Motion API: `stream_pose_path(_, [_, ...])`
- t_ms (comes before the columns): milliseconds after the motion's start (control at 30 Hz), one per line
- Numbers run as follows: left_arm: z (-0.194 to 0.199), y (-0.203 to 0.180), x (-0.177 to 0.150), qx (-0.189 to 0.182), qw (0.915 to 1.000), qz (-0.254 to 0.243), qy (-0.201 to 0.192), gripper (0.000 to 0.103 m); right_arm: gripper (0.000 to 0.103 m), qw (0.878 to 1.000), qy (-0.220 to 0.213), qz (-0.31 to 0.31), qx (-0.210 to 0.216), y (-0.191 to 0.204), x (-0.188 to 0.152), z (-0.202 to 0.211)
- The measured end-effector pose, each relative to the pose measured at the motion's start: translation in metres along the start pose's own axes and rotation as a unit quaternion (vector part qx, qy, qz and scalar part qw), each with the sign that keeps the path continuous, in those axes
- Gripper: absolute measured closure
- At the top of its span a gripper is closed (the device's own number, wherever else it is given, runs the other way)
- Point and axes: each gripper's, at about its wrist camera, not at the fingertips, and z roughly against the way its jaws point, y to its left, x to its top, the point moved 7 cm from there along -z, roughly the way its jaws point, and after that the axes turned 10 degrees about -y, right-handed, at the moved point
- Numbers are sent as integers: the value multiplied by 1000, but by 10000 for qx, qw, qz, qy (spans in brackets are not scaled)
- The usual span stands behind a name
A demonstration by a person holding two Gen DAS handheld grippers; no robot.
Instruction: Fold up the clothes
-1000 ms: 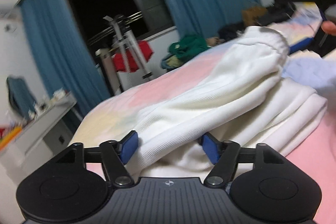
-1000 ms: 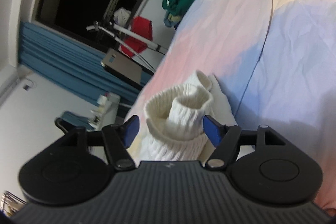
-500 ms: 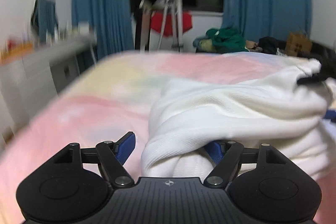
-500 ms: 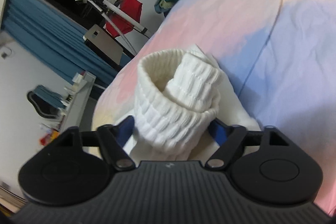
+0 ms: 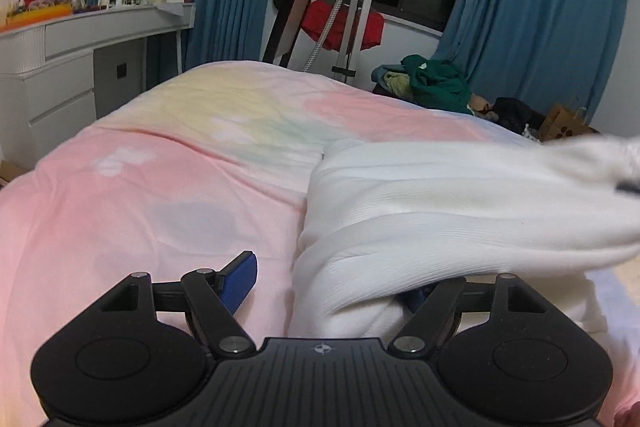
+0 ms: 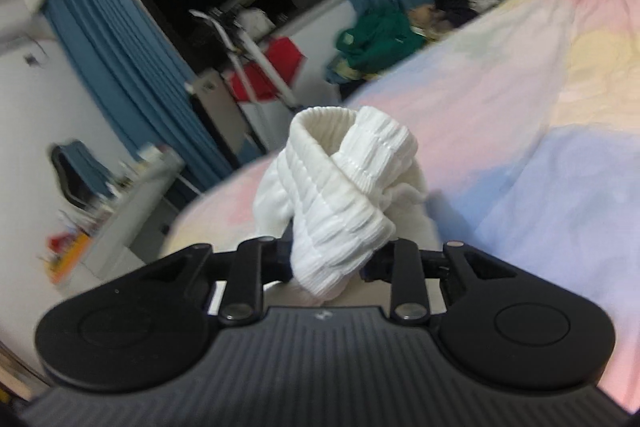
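Currently the right gripper (image 6: 332, 263) is closing on the white garment's (image 5: 460, 211) ribbed cuff (image 6: 340, 187); left gripper (image 5: 328, 283), spread, straddles cloth at five o'clock. Next: secure the pinch, then lift.

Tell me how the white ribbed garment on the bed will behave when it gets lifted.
The white ribbed garment will probably be floppy: it already sags in soft folds over the bedspread. Its cuff bunches between the closing right gripper, so it likely compresses rather than slips. The thick knit probably gives it some weight.
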Motion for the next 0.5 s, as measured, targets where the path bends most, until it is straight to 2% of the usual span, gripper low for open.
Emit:
stream_pose_path(100, [-4,7,-2,-13,9998,117,128,26,71,9965,645,-226,-481,-24,-22,-18])
stream_pose_path(200, [-2,15,-3,-42,9994,264,210,26,70,9928,856,-725,-426,-36,-25,-21])
stream_pose_path(333, [-4,21,-3,-53,9983,476,331,25,65,9927,1084,-354,-382,-29,-27,-23])
stream_pose_path(400, [-6,22,-3,-46,9979,533,367,25,45,9901,1290,-242,-500,-33,-29,-28])
stream_pose_path(433, [-6,23,-3,-52,9976,562,389,25,38,9880,1407,-270,-573,-37,-30,-32])
stream_pose_path(467, [-6,24,-4,-59,9974,591,412,25,26,9855,1536,-406,-589,-44,-31,-35])
stream_pose_path(500, [-6,25,-4,-64,9971,624,436,25,22,9826,1674,-589,-546,-51,-33,-40])
